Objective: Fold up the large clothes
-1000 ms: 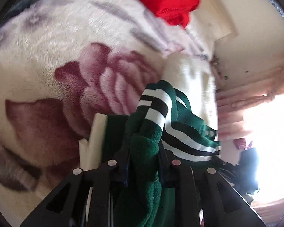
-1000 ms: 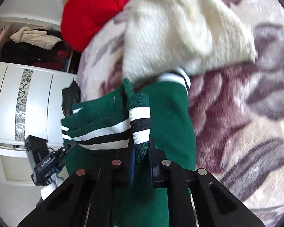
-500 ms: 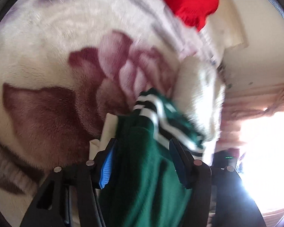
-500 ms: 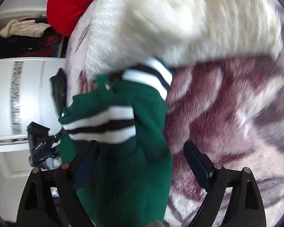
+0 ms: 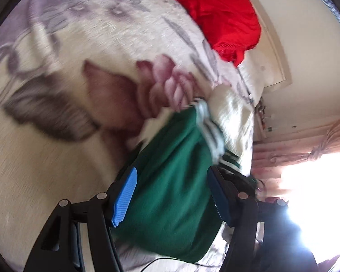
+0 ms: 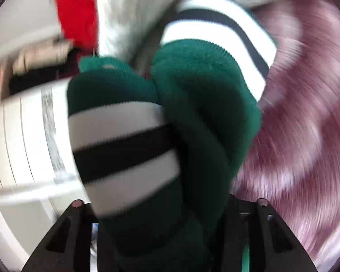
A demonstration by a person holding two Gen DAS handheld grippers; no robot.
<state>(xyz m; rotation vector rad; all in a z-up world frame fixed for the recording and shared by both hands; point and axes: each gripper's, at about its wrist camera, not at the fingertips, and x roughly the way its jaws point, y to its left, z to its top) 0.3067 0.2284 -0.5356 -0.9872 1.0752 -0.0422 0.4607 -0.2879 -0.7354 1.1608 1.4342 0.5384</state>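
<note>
Green garment (image 5: 170, 188) with striped cuffs lies bunched on the floral blanket (image 5: 68, 113), its far edge touching a cream fleece (image 5: 231, 117). Left gripper (image 5: 172, 195) jaws stand wide apart, cloth between them but ungripped. Right gripper (image 6: 167, 226) jaws are covered by cloth; state cannot be told.

Green garment with striped cuffs, bunched on the floral blanket

The green fleece garment (image 5: 170, 188) lies in a thick rumpled heap on the floral blanket (image 5: 56, 158), its white-and-black striped cuffs (image 6: 217, 29) at the end nearest the white fluffy garment (image 5: 233, 117), which it touches. The red garment (image 5: 219, 15) sits well beyond, at the blanket's far edge.
</note>
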